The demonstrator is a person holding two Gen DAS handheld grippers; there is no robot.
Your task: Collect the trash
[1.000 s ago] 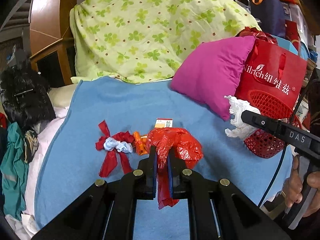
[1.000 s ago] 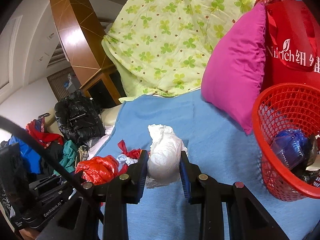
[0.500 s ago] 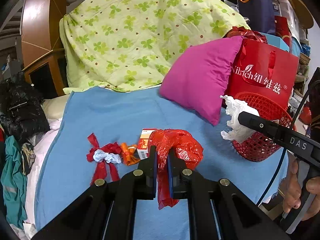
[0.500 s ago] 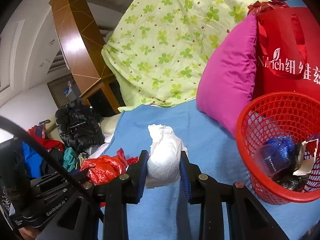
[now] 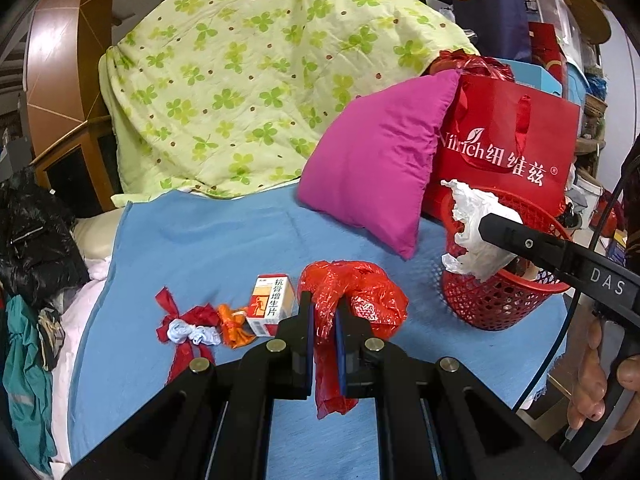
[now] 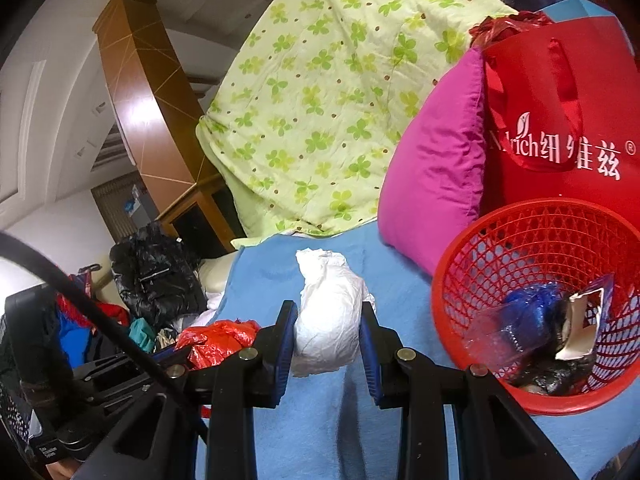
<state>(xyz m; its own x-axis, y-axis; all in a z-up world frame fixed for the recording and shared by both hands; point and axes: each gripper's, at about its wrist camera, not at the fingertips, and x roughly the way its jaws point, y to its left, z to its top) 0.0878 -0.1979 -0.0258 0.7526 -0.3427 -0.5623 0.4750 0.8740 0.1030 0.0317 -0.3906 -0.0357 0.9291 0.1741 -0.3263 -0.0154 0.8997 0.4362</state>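
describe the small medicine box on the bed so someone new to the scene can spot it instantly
On the blue blanket, look at the row of litter left of the red basket. The box lies between an orange wrapper and the red plastic bag. It is the only rigid, printed carton there, white and orange with Chinese characters.

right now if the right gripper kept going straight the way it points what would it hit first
Probably the blue blanket ahead of the right gripper, which is shut on a white plastic bag. The red basket sits off to its right, outside that line. Depth is hard to judge.
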